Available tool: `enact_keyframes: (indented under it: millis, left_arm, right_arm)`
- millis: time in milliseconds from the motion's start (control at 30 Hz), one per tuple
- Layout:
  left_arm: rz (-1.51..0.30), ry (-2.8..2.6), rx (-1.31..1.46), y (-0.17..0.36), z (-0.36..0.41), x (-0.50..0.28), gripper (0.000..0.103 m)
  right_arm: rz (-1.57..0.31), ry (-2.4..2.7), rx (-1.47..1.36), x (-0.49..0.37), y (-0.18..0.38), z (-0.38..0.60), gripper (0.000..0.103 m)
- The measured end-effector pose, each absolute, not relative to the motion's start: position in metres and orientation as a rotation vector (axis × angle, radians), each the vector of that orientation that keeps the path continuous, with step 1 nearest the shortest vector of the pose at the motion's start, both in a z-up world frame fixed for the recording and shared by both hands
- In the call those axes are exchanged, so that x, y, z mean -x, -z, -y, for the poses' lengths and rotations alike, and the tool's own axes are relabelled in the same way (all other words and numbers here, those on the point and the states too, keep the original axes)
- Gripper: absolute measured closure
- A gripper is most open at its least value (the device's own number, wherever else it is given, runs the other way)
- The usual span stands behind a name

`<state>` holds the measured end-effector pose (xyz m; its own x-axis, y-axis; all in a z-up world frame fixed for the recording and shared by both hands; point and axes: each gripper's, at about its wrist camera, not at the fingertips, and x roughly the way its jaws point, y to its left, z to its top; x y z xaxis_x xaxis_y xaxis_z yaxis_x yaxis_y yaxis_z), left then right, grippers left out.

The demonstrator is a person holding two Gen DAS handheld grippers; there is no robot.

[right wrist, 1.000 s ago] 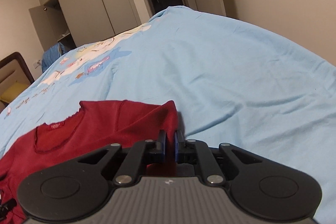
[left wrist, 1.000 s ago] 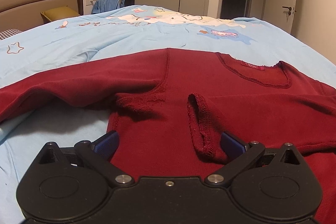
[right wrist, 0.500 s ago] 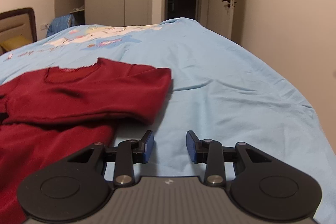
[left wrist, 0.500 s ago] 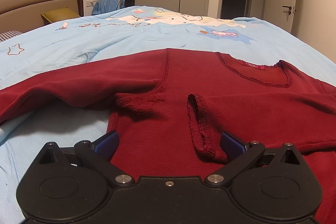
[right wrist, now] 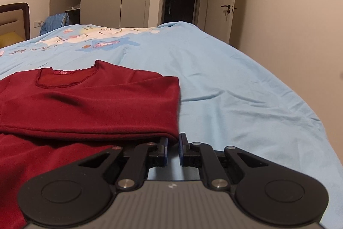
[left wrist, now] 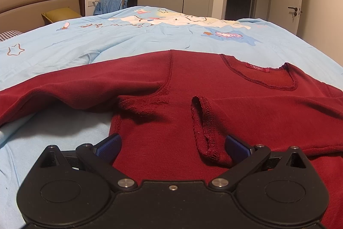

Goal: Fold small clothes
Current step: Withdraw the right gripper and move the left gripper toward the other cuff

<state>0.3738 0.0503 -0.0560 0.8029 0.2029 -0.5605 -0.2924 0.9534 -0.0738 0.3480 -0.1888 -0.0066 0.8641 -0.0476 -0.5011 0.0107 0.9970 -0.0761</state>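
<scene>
On the blue bedsheet (left wrist: pixel 64 50), left wrist view: dark red long-sleeve top (left wrist: pixel 171 121) is lying flat, neckline (left wrist: pixel 259 76) far, hem near, so body's long axis is running near-to-far. Left sleeve (left wrist: pixel 64 91) is stretching out to the left, across that axis. Other sleeve is already lying folded over the chest, its cuff (left wrist: pixel 203 128) sitting mid-body w/ raw stitching showing, so top looks inside out. Left gripper (left wrist: pixel 171 146) is hovering over the lower body, jaws spread wide, holding nothing.

Right wrist view: folded right sleeve (right wrist: pixel 96 115) is lying left-to-right over the body; its fold edge is the top's right side. Right gripper (right wrist: pixel 172 148) is sitting at the near right corner of that fold, jaws narrow w/ a slim gap; fabric edge is right at the tips, but can't tell if it's pinched.

Risk, as I judge it: lifting or dragging from that corner could pull the folded sleeve askew, since knit is limp and the layers are clinging. Left claw dropping onto the cuff could bunch it too.
</scene>
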Motion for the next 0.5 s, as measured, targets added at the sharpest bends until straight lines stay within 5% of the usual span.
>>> enact_keyframes:
  millis: [133,300,500]
  left_arm:
    - [-0.579,-0.228,0.192,0.044,-0.06,-0.363,0.001]
    - [-0.557,-0.216,0.204,0.021,-0.074,-0.326,0.001]
    - [-0.55,-0.333,0.214,-0.003,-0.122,-0.269,0.001]
  right_arm:
    - [-0.535,-0.01,0.079,-0.343,-0.002,0.189,0.088]
    - [-0.516,-0.056,0.122,-0.321,-0.019,0.182,0.042]
    - [-0.518,-0.189,0.094,-0.289,-0.039,0.153,0.007]
